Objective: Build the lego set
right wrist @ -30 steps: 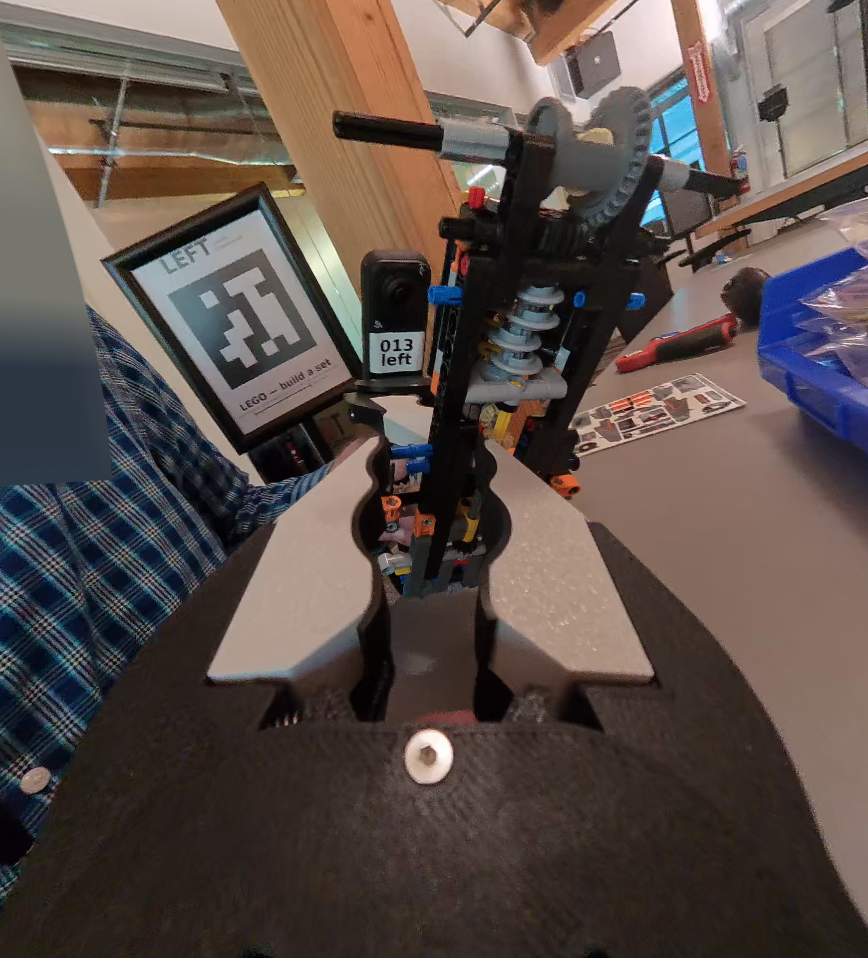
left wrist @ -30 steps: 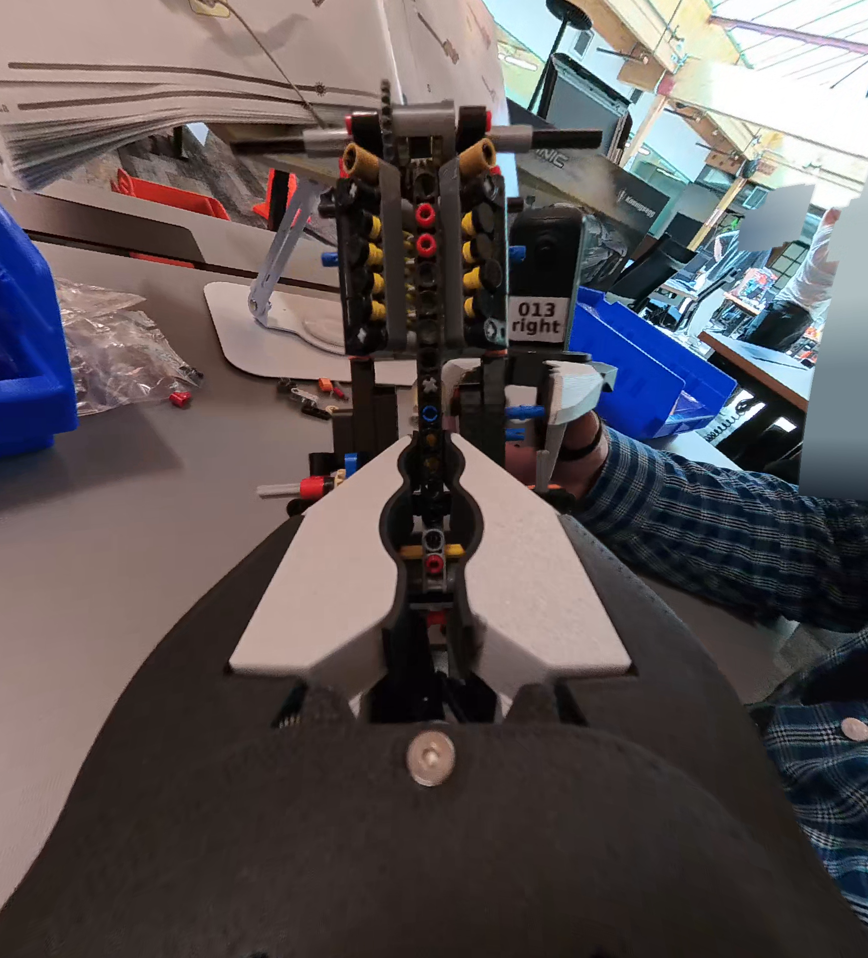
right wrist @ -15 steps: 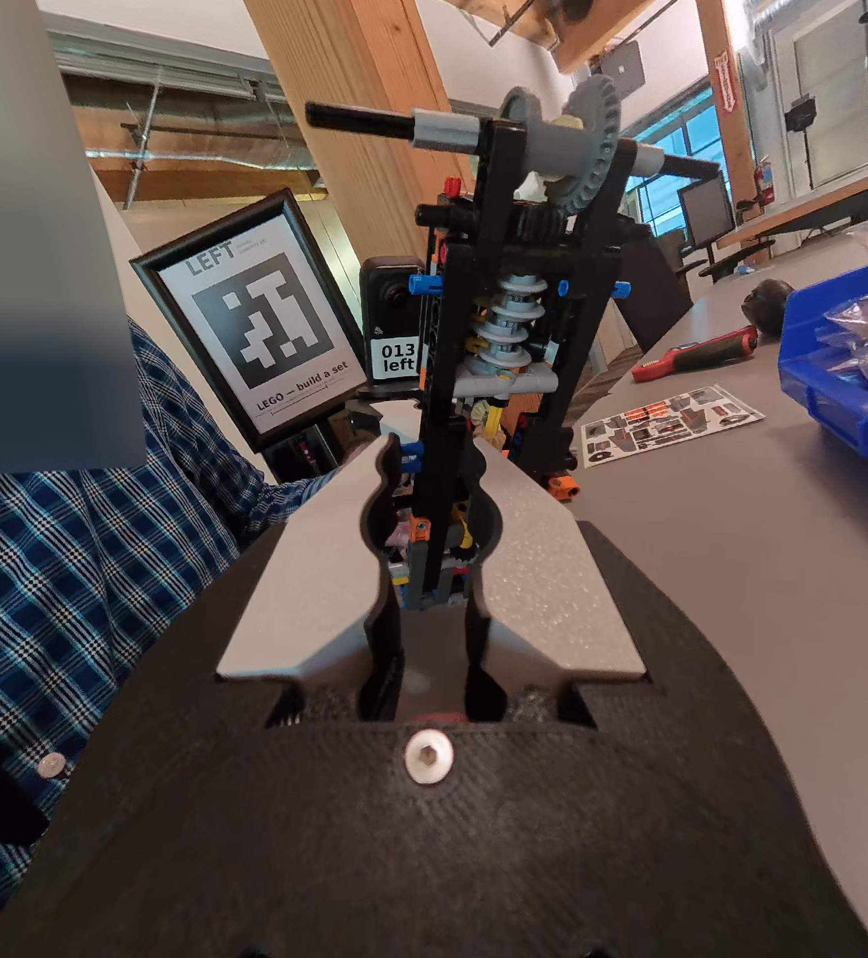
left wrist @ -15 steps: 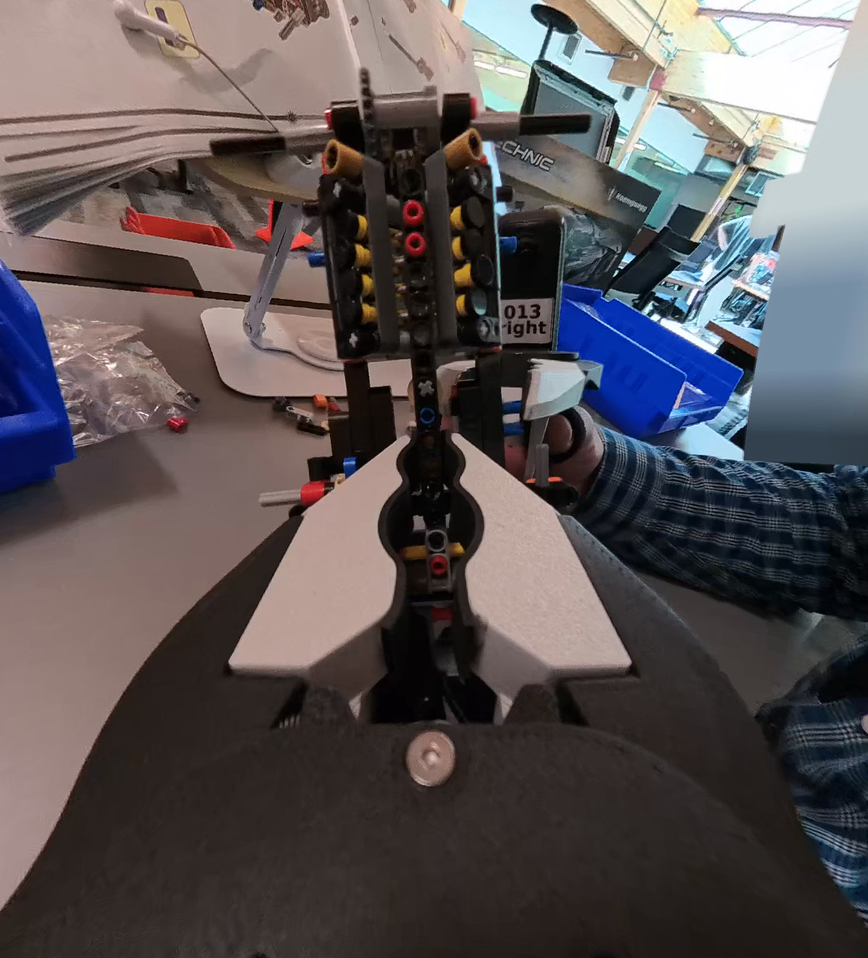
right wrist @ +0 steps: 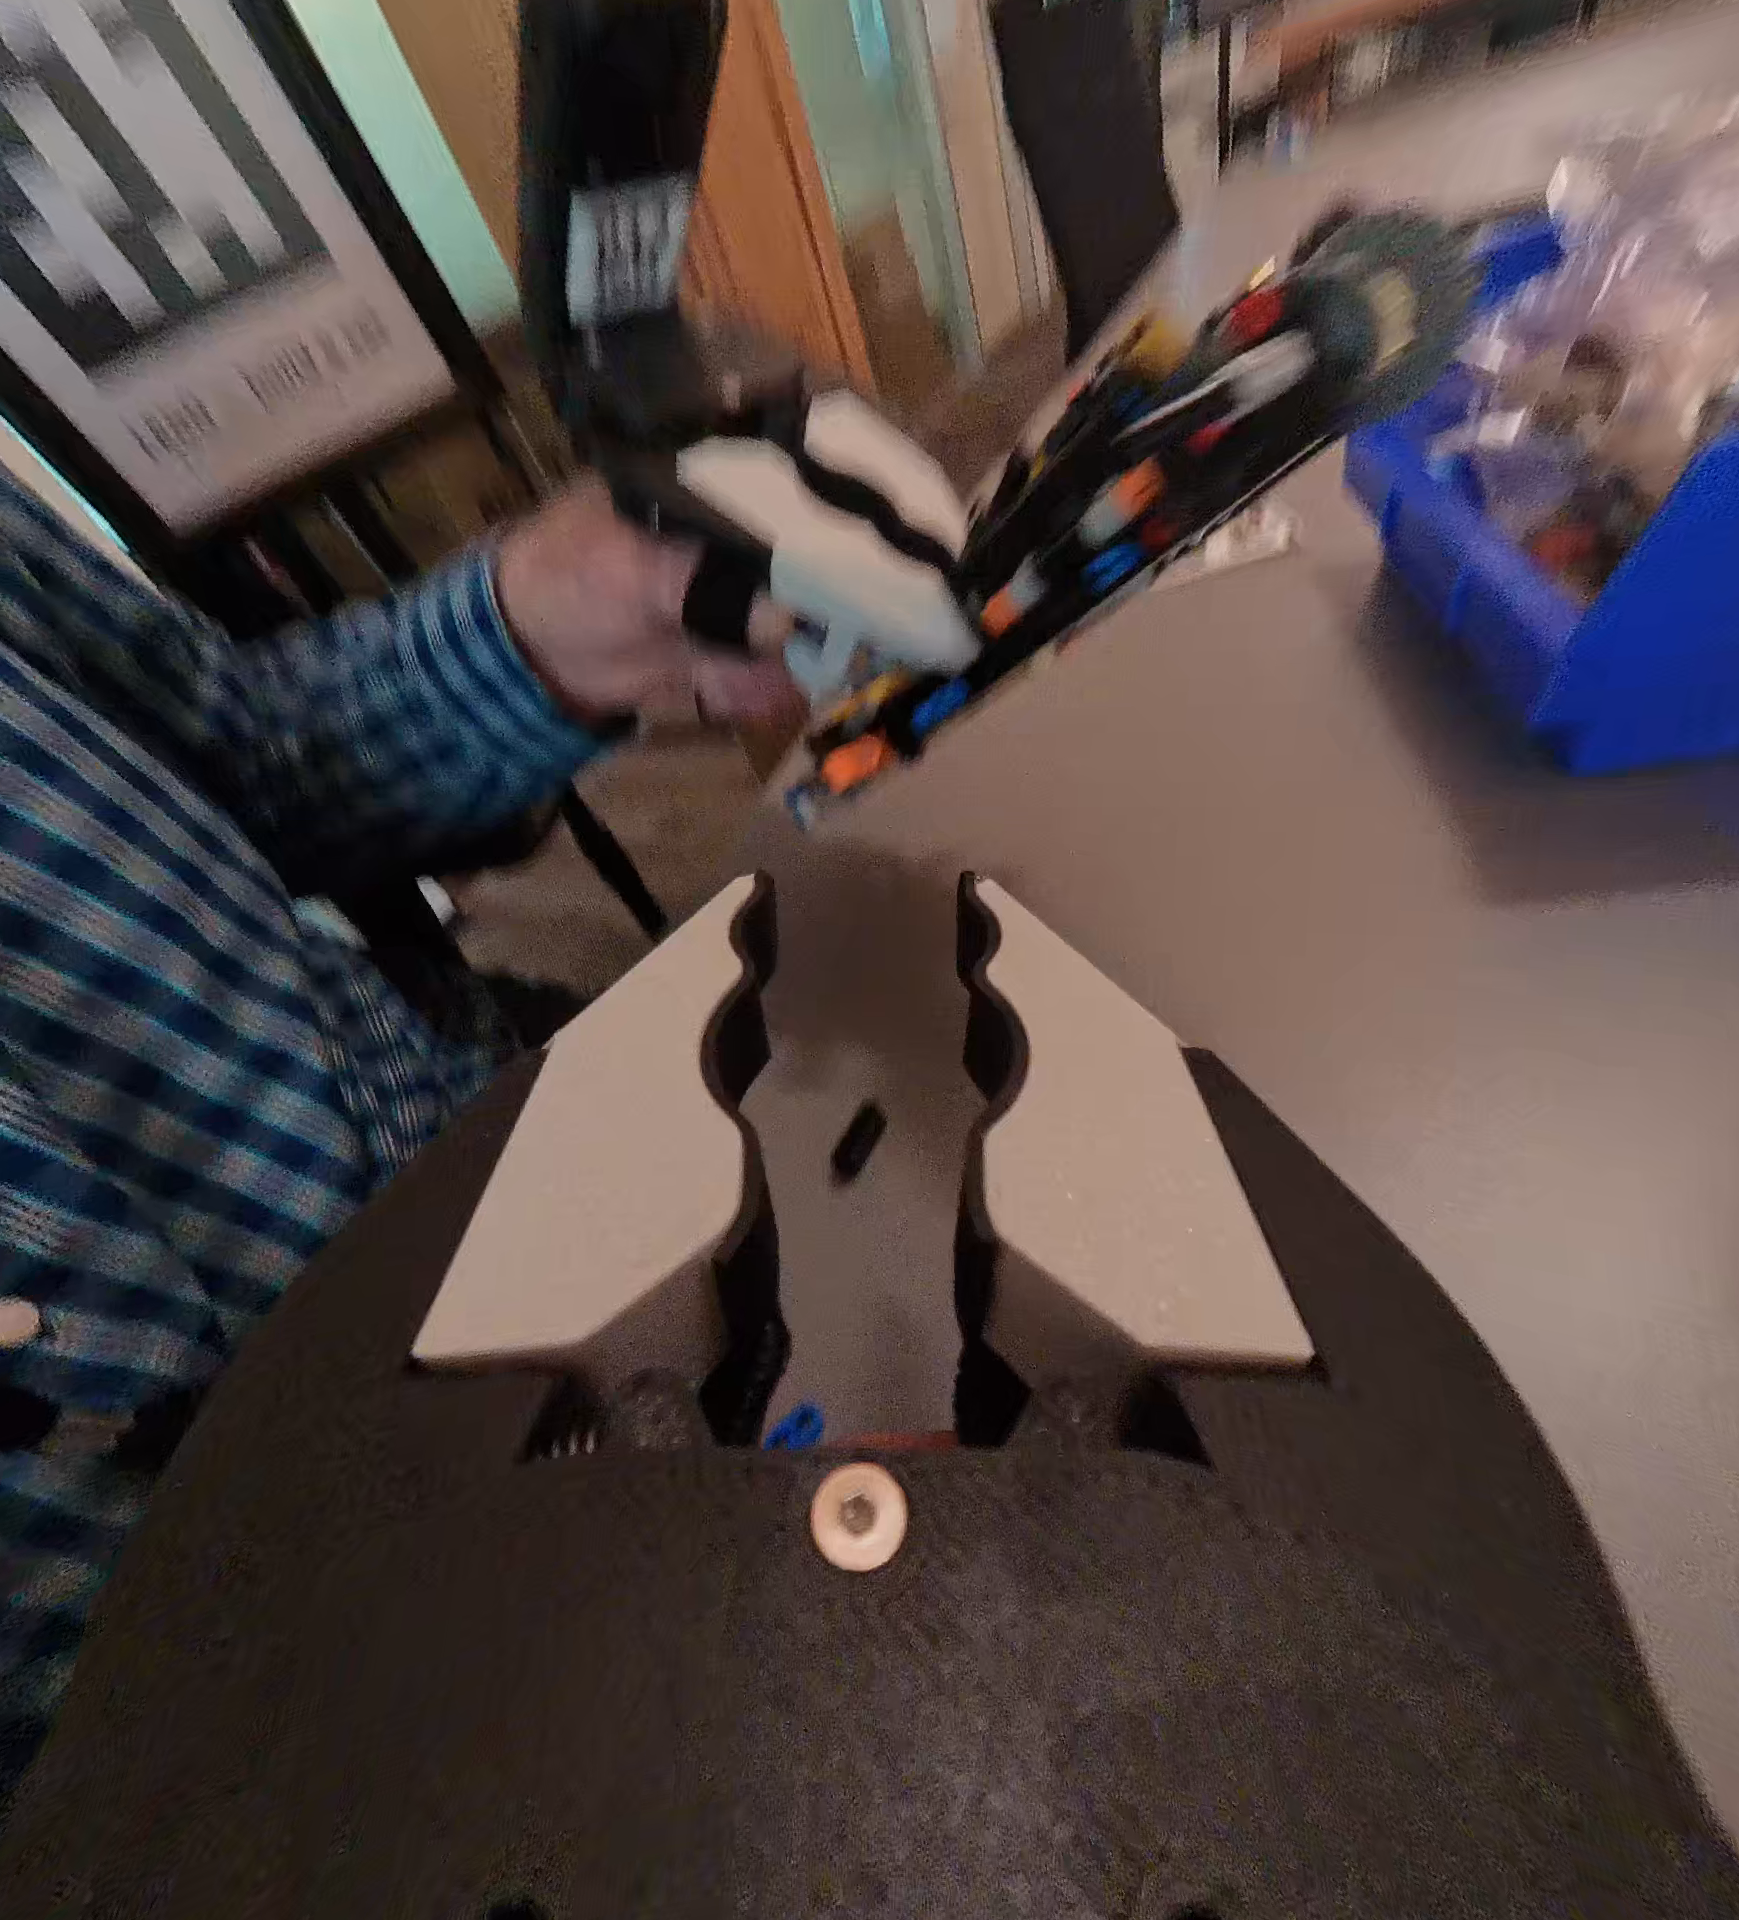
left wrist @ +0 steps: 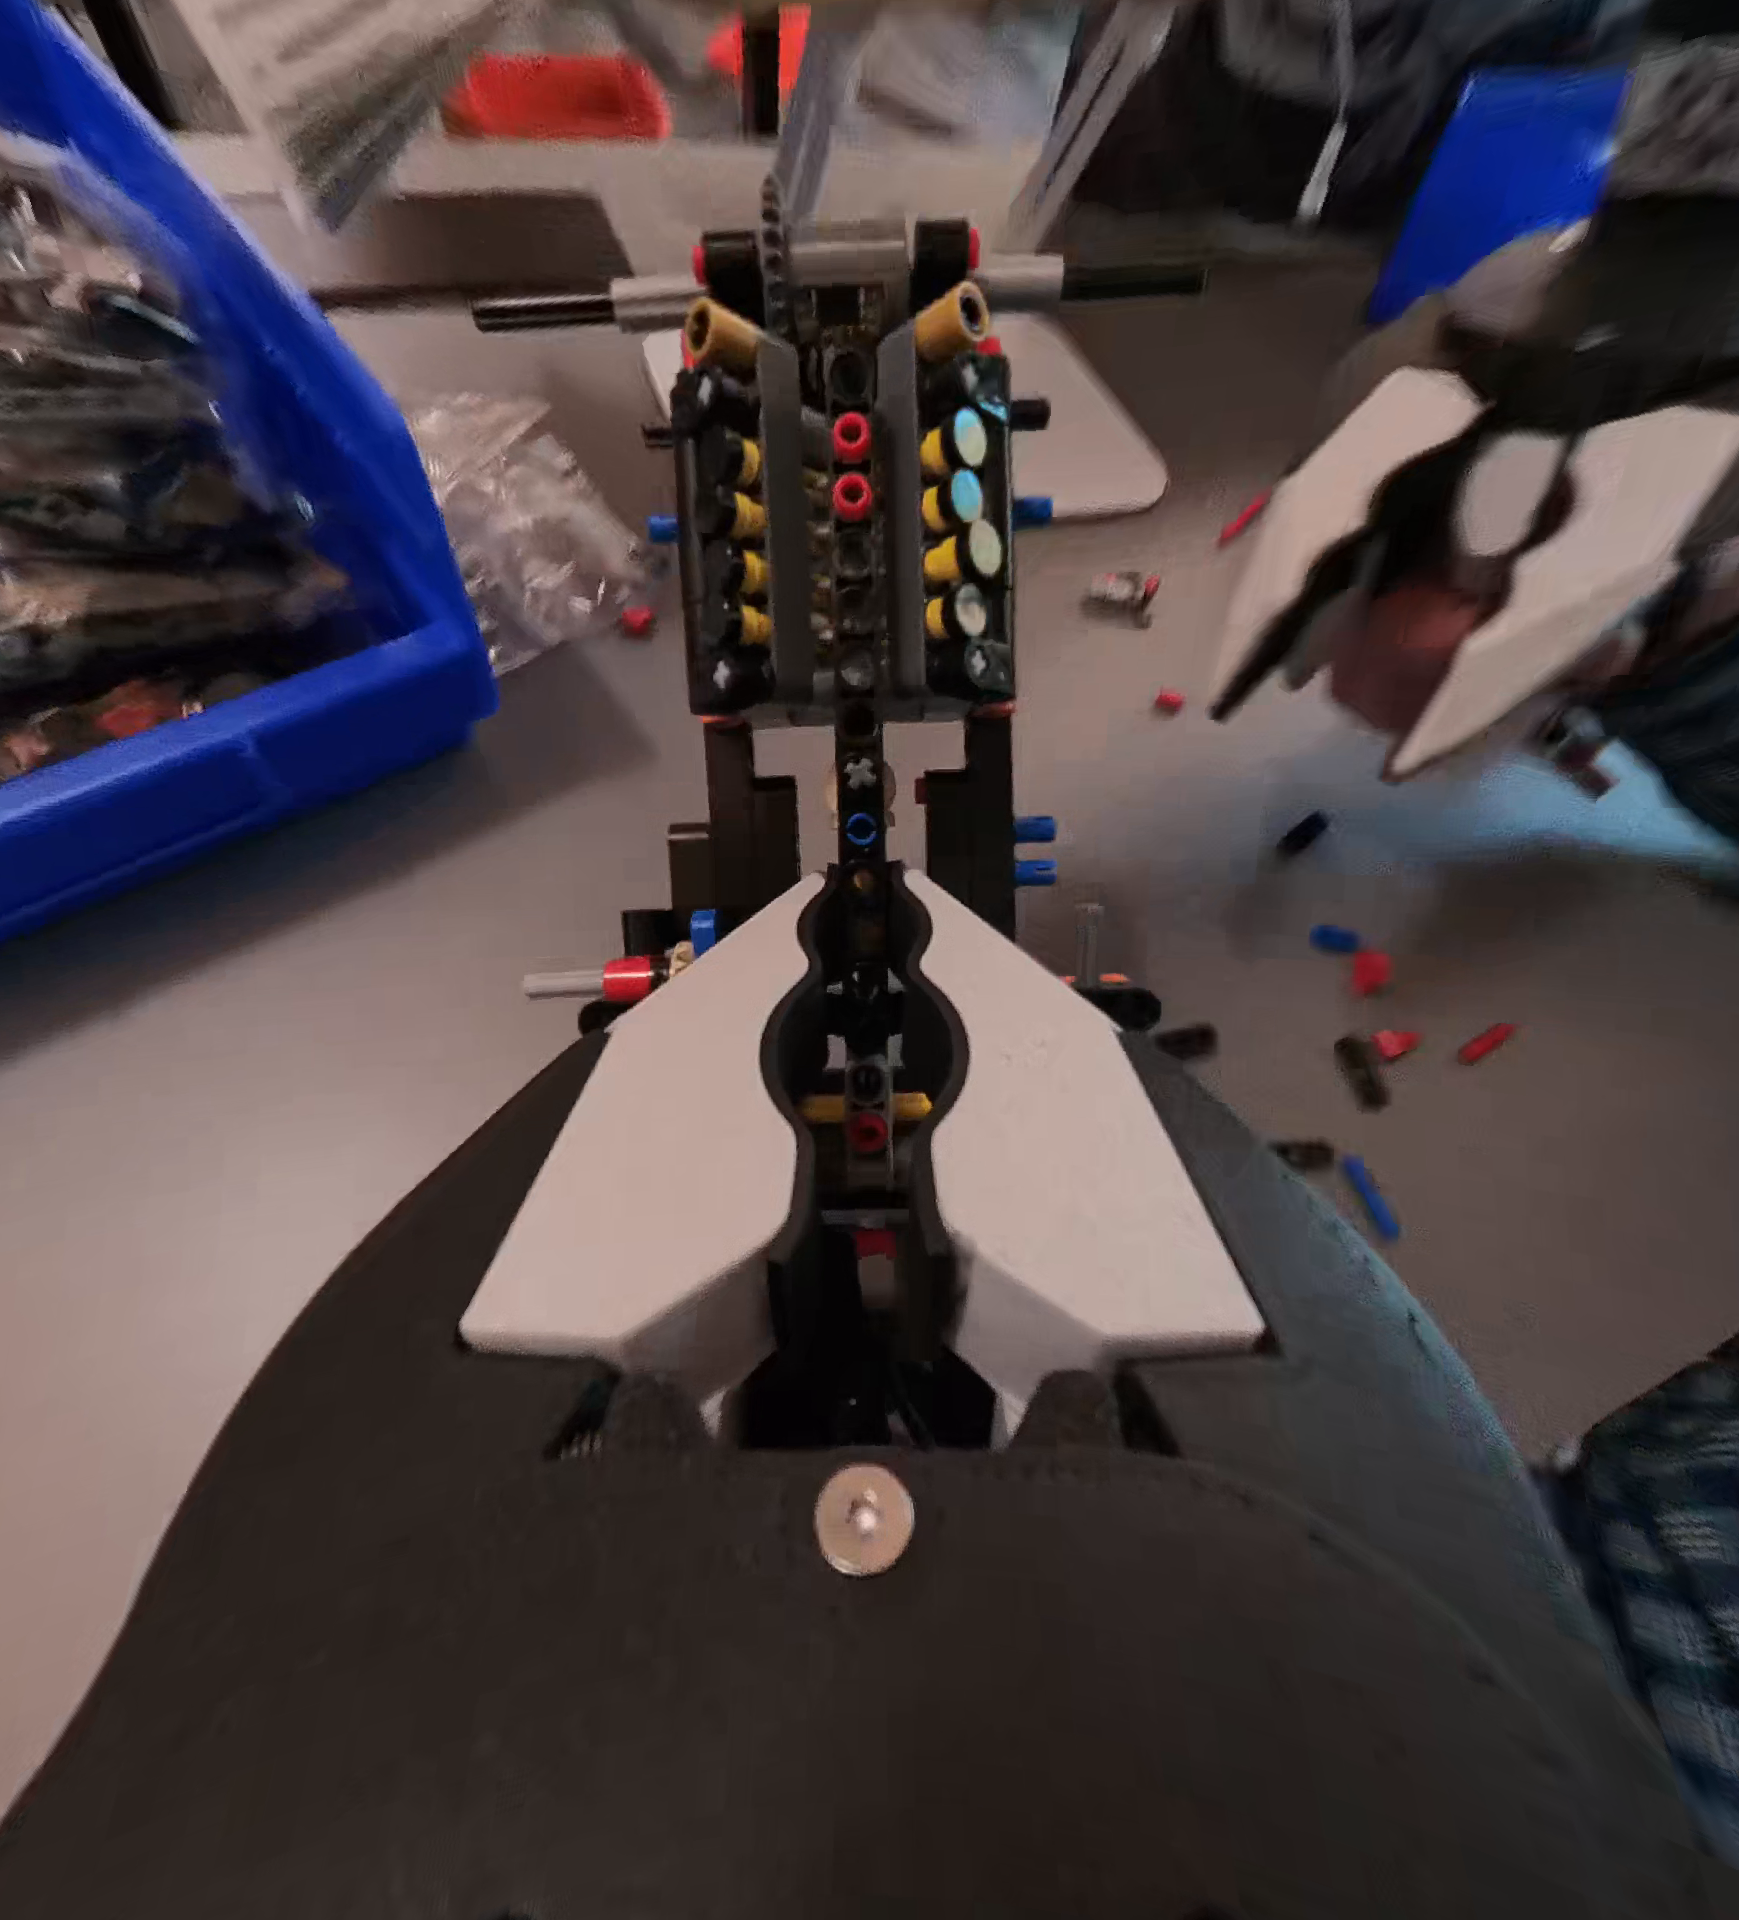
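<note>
- Grey tabletop (left wrist: 221, 1143) across both views, much of it motion-blurred; wooden post and framed marker sign (right wrist: 148, 239) at 10 to 11 o'clock in the right wrist view.
- At 9 o'clock in the left wrist view: blue bin (left wrist: 252, 727) stuffed with clear parts bags, a crumpled plastic bag (left wrist: 522, 520) just beside it.
- Centre, 12 o'clock: Lego Technic assembly (left wrist: 844, 520), black frame with yellow and red pins, grey cross axle on top, held off the table.
- Left gripper (left wrist: 863, 914): jaws clamped on the assembly's narrow black lower beam.
- At 3 to 4 o'clock: loose red, blue and black pins (left wrist: 1364, 1018) scattered on the table.
- At 2 o'clock: right gripper (left wrist: 1301, 727), blurred, well apart from the assembly.
- Right wrist view: jaws apart, nothing between them, only table and a small black pin (right wrist: 857, 1141) seen through the gap.
- Plaid sleeve (right wrist: 169, 935) at 9 o'clock; second blue bin (right wrist: 1623, 623) at 2 o'clock.
</note>
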### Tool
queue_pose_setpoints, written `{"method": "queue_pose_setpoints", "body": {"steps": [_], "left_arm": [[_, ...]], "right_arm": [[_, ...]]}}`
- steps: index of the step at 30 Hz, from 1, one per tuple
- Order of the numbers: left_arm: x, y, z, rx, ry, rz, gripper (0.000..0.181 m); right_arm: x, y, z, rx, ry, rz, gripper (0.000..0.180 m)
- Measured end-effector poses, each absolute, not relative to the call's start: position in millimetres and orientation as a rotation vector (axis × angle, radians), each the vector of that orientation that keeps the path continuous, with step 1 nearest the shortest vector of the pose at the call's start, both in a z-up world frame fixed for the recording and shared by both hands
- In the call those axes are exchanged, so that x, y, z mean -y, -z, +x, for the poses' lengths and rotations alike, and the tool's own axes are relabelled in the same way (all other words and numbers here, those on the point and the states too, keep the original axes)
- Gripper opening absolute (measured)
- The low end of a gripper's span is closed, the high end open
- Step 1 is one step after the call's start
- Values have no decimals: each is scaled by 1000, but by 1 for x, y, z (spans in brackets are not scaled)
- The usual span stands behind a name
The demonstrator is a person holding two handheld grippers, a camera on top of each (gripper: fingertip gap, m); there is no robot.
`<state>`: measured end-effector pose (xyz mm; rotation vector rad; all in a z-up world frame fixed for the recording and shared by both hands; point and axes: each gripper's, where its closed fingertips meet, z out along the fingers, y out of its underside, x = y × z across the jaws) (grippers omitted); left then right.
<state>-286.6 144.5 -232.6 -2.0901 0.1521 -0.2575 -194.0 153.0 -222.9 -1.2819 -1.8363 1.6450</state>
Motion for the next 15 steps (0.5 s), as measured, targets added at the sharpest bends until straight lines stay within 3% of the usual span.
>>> {"method": "queue_pose_setpoints", "body": {"steps": [8, 15], "left_arm": [[-135, 288, -296, -386, 95, -2437, 5], [-134, 320, -289, -514, 97, -2562, 5]], "right_arm": [[-111, 304, -179, 2167, -1125, -1399, 25], [-111, 319, -187, 2165, -1030, -1408, 0]]}}
